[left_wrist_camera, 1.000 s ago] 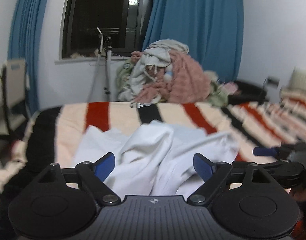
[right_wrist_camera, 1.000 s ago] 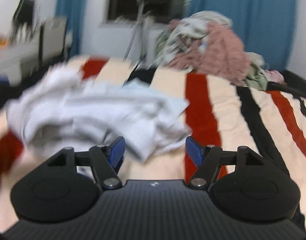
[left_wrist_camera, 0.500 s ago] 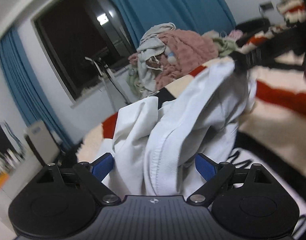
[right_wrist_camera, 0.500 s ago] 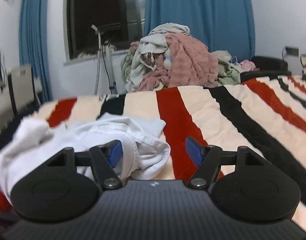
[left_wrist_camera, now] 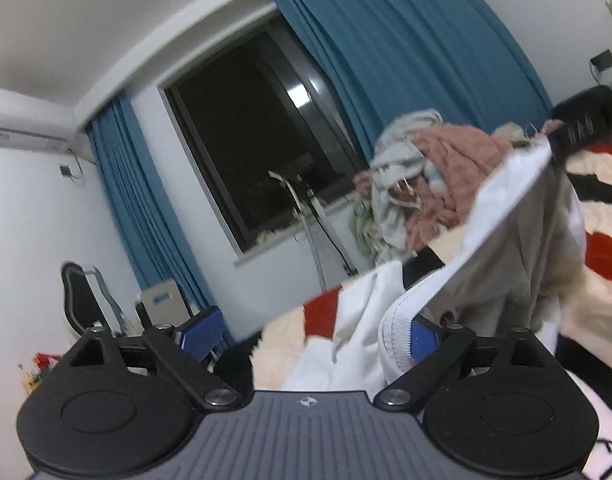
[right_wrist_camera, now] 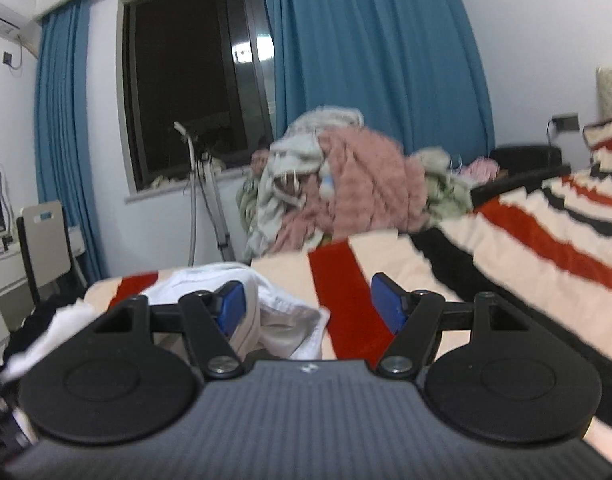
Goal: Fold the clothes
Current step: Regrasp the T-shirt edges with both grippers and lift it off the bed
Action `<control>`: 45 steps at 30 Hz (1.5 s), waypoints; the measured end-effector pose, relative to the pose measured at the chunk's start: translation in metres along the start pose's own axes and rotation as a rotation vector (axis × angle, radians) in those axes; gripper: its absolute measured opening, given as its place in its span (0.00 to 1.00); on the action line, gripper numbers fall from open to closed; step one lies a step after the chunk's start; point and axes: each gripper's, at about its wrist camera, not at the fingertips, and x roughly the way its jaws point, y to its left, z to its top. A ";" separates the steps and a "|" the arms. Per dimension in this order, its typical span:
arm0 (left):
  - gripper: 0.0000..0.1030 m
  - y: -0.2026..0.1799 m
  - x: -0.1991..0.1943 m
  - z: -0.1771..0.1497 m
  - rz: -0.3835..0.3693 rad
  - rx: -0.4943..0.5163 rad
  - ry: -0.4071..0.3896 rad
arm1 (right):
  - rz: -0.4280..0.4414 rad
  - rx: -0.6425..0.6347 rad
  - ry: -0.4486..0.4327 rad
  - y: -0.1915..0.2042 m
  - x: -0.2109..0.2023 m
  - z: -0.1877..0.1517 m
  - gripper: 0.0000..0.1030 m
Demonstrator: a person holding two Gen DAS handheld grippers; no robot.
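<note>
A crumpled white garment [left_wrist_camera: 438, 280] lies on the striped bed, and one edge of it is lifted up to the right. My left gripper [left_wrist_camera: 310, 336] is open and tilted, with the garment's ribbed hem draped against its right finger [left_wrist_camera: 424, 338]. My right gripper [right_wrist_camera: 308, 306] is open, low over the bed, with the white garment [right_wrist_camera: 274, 300] bunched between its fingers near the left one. A dark object at the upper right of the left wrist view holds the garment's raised corner [left_wrist_camera: 546, 152].
The bed has a cream, red and black striped blanket [right_wrist_camera: 506, 248]. A pile of pink and pale clothes [right_wrist_camera: 346, 184] sits at the bed's far edge under a blue curtain [right_wrist_camera: 370, 60]. A stand [right_wrist_camera: 202, 200], chair [right_wrist_camera: 46, 240] and desk stand at the left.
The left gripper has tilted and swung up and left, so the garment now lies at its right finger. The right gripper has risen slightly. The garment's far corner is lifted higher.
</note>
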 end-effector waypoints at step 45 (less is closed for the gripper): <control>0.98 -0.009 0.003 0.000 -0.114 0.035 -0.050 | -0.125 -0.363 -0.145 0.041 -0.013 0.013 0.69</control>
